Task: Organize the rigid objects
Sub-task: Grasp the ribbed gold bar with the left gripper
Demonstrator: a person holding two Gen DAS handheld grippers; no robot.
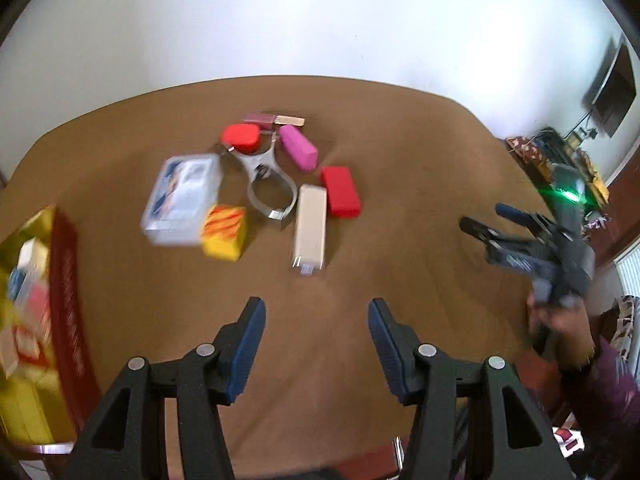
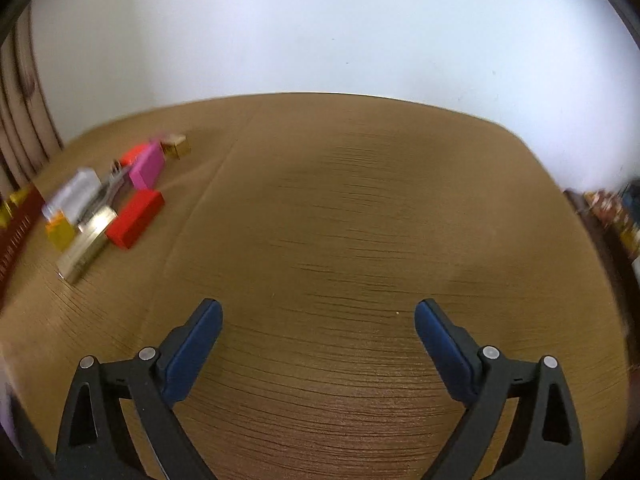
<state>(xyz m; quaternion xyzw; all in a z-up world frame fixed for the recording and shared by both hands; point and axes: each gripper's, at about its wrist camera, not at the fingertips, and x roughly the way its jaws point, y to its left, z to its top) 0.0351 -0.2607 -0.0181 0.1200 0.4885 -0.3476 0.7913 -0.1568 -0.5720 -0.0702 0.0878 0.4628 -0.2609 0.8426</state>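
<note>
**Sorting partly done: cluster still loose on the table**

Left wrist view: the left gripper (image 1: 316, 312) stands half open and empty over the table (image 1: 400, 152). Some items already lie in the red basket (image 1: 70, 292); the clear case (image 1: 182, 198), beige box (image 1: 309, 226) and red block (image 1: 340, 191) await, apparently.

Right wrist view: the right gripper (image 2: 318, 316) gapes wide, empty, well apart from the cluster.

Brown wooden table (image 2: 360, 240), white wall (image 1: 280, 20), wall-mounted screen (image 1: 614, 92)

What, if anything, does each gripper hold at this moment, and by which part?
Nothing is held. The left gripper and the right gripper both stand open over the bare table, with nothing between their fingers. The objects lie apart in a cluster, such as the red box.
</note>
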